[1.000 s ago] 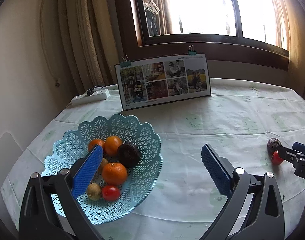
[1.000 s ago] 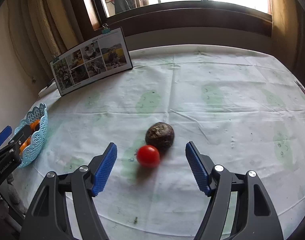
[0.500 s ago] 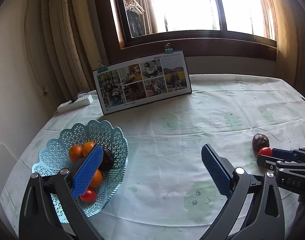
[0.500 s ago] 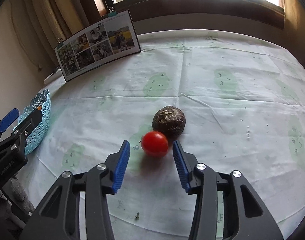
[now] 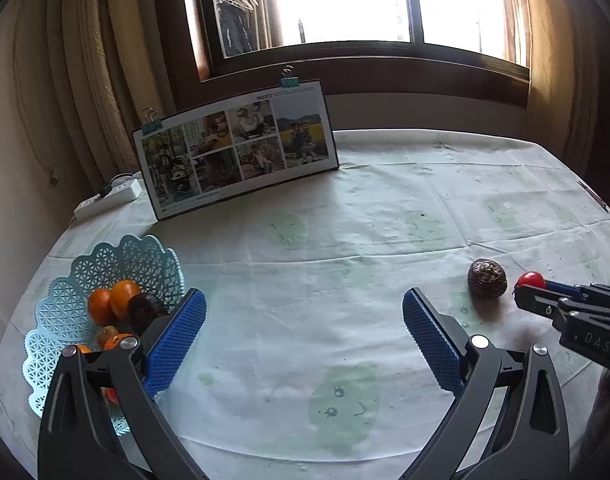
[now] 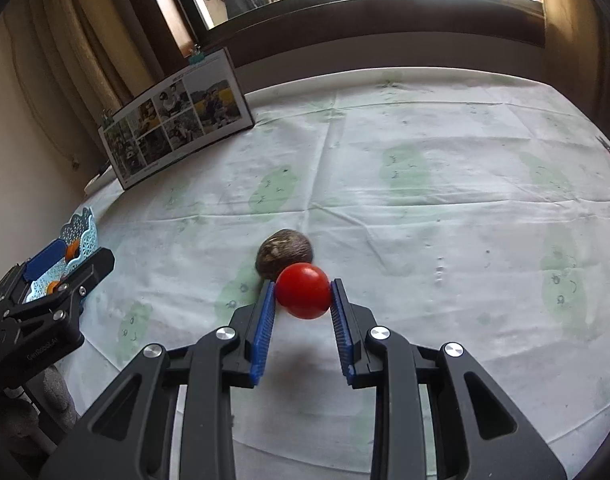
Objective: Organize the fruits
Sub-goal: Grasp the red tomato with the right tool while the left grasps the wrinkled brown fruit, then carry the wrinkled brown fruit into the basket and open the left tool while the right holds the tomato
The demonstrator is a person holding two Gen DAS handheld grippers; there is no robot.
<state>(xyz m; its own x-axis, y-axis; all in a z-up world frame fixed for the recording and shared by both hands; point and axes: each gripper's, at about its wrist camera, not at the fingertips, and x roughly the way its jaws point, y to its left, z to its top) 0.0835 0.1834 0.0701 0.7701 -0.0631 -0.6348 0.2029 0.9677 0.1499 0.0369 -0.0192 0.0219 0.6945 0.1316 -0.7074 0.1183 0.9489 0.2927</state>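
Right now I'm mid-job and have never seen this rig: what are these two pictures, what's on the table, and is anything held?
No robot arm here: a person holds two hand-held grippers, each with a camera looking along its fingers. One picture is from the left gripper, open and empty beside the blue basket of fruit. The other is from the right gripper, closed on the red tomato. A dark brown fruit lies on the tablecloth just behind the tomato. A photo board stands at the back.
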